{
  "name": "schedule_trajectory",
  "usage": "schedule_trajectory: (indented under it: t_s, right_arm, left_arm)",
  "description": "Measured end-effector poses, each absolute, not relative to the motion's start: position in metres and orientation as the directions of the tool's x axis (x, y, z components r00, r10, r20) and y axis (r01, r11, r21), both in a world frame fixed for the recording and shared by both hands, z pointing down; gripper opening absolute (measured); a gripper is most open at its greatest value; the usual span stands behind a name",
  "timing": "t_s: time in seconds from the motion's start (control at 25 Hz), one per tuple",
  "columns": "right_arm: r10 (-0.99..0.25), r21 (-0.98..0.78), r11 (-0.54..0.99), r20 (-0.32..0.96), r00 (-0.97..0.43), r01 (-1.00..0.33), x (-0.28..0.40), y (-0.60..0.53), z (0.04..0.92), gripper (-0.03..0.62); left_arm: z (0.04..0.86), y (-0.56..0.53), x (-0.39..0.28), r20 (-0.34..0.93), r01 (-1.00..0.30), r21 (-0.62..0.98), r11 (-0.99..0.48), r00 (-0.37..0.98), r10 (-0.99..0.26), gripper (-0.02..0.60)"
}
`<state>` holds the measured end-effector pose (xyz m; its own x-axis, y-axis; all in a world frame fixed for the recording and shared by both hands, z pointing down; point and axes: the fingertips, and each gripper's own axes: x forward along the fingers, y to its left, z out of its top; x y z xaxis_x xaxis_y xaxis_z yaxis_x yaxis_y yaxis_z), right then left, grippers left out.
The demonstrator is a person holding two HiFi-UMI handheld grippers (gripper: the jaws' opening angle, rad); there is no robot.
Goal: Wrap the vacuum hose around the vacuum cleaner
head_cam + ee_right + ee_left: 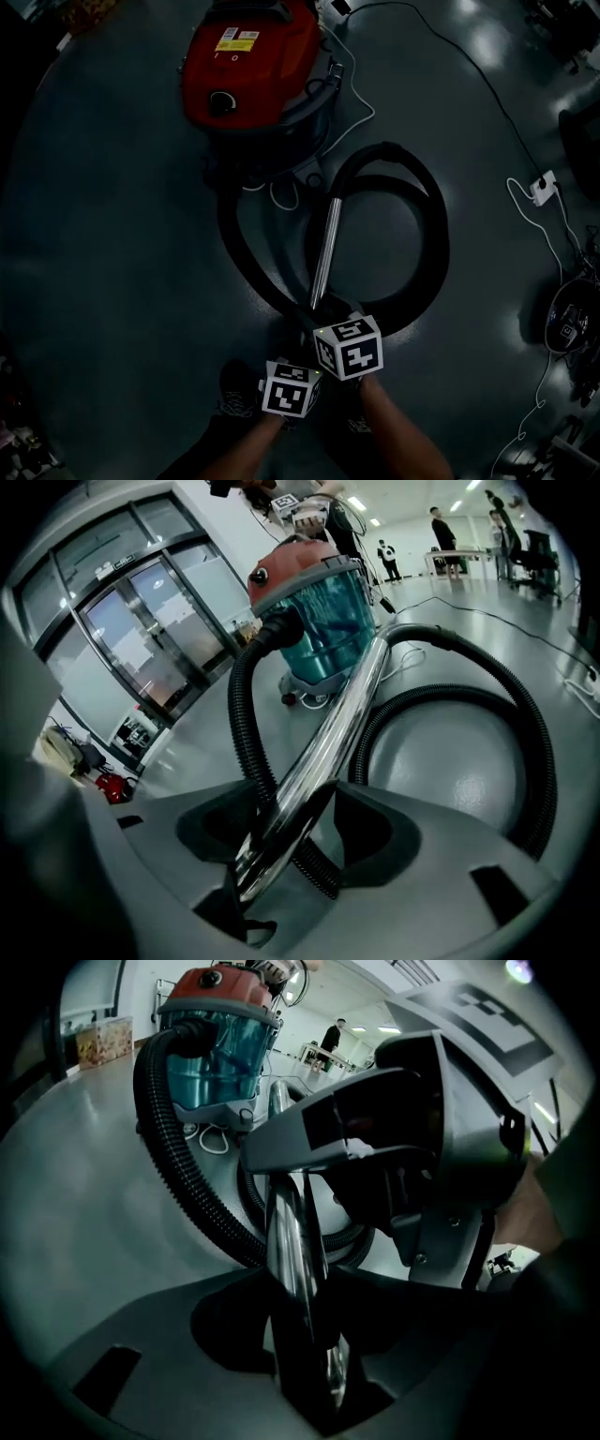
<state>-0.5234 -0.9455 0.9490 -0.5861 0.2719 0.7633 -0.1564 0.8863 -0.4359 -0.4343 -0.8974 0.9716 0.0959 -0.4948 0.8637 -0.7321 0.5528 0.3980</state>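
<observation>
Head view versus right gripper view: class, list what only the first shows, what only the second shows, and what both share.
Only the head view: the left marker cube, the right marker cube, the person's forearms and the yellow label on the vacuum's lid. Only the right gripper view: glass doors, people standing far off and the vacuum's teal tank. Both: the red vacuum cleaner, the black hose and the metal tube.

Open grey floor point(103, 244) lies left and near right. A red-lidded canister vacuum cleaner point(248, 70) blocks far centre. A black ribbed hose point(436, 225) loops across centre, ringing a chrome metal tube point(325, 248). A white cable with plug block point(544, 186) crosses far right.
</observation>
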Motion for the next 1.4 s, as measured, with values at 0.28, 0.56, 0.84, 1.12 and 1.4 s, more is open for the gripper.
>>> schedule_trajectory:
  t_s: [0.28,0.56,0.84,1.12,1.4]
  right_arm:
    - [0.255,-0.392,0.908,0.794,-0.552,-0.144,-0.524,-0.954,1.012,0.266]
    - [0.258,-0.409,0.896,0.799,-0.543,-0.175,-0.523,-0.968,1.053,0.267]
    - [0.258,-0.390,0.906,0.817,-0.516,-0.164,-0.523,-0.972,1.072,0.267]
    - [0.271,-0.392,0.905,0.829,-0.489,-0.163,-0.520,-0.976,1.084,0.267]
    - [0.234,-0.392,0.896,0.816,-0.528,-0.209,-0.517,-0.988,1.052,0.270]
  left_arm:
    - [1.036,-0.906,-0.432,0.872,-0.715,0.407,0.568,0.118,-0.476,0.166]
    - [1.068,-0.921,-0.434,0.884,-0.714,0.396,0.578,0.125,-0.451,0.166]
    - [1.076,-0.920,-0.434,0.890,-0.735,0.399,0.548,0.167,-0.424,0.197]
    - [1.072,-0.902,-0.446,0.885,-0.716,0.417,0.560,0.181,-0.428,0.299]
    - [1.029,-0.891,-0.469,0.871,-0.737,0.422,0.528,0.167,-0.463,0.299]
